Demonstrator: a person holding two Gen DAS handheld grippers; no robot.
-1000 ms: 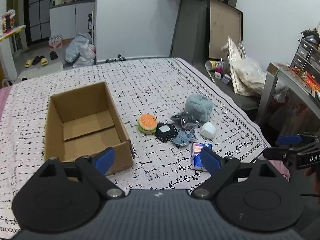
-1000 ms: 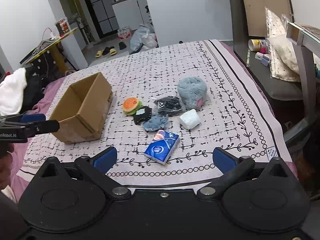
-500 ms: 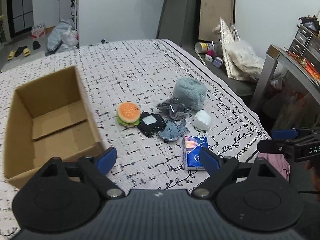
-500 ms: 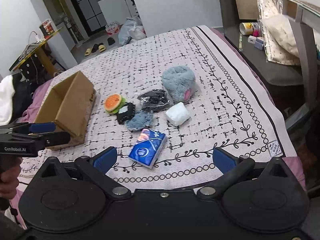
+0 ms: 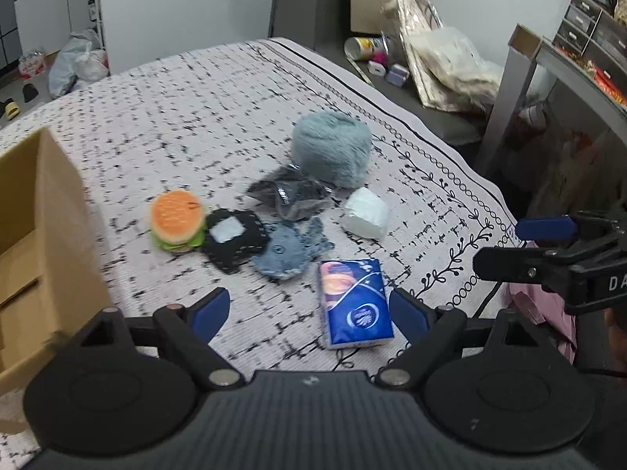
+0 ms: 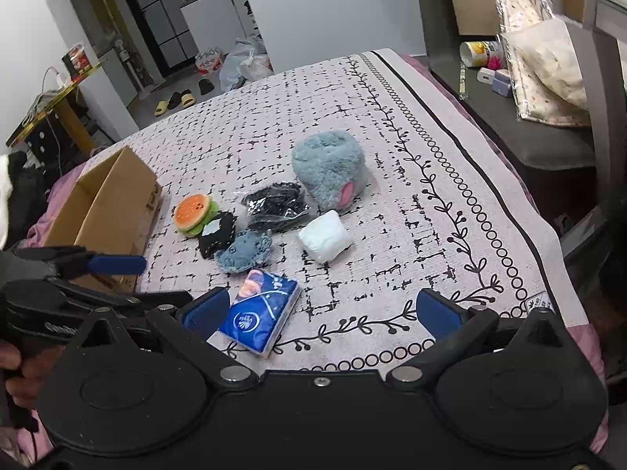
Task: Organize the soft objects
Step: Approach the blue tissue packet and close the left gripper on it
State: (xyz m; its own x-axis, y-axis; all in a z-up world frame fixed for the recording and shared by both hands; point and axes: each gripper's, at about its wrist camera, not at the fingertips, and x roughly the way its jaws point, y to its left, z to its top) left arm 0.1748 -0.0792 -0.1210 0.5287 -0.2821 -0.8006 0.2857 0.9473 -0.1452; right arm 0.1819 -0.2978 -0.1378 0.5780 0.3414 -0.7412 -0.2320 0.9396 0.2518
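Soft things lie in a cluster on the patterned bedspread (image 5: 203, 102): a burger plush (image 5: 177, 220), a black pouch (image 5: 234, 239), a blue fish plush (image 5: 288, 250), a dark plastic-wrapped bundle (image 5: 292, 194), a fluffy grey-blue plush (image 5: 331, 149), a white soft cube (image 5: 366, 218) and a blue tissue pack (image 5: 354, 302). An open cardboard box (image 5: 35, 243) stands at the left. My left gripper (image 5: 309, 315) is open and empty, hovering just before the tissue pack. My right gripper (image 6: 321, 311) is open and empty, with the tissue pack (image 6: 260, 315) beside its left finger.
The bed's right edge drops to a dark bench (image 6: 548, 129) with bags and small items. A grey table leg (image 5: 505, 105) stands at the right. Bags and slippers lie on the floor beyond the bed (image 6: 243, 66).
Both grippers have moved forward and closer to the cluster; the left one swung right, so the box slid to the left edge of its view. Both stay open.
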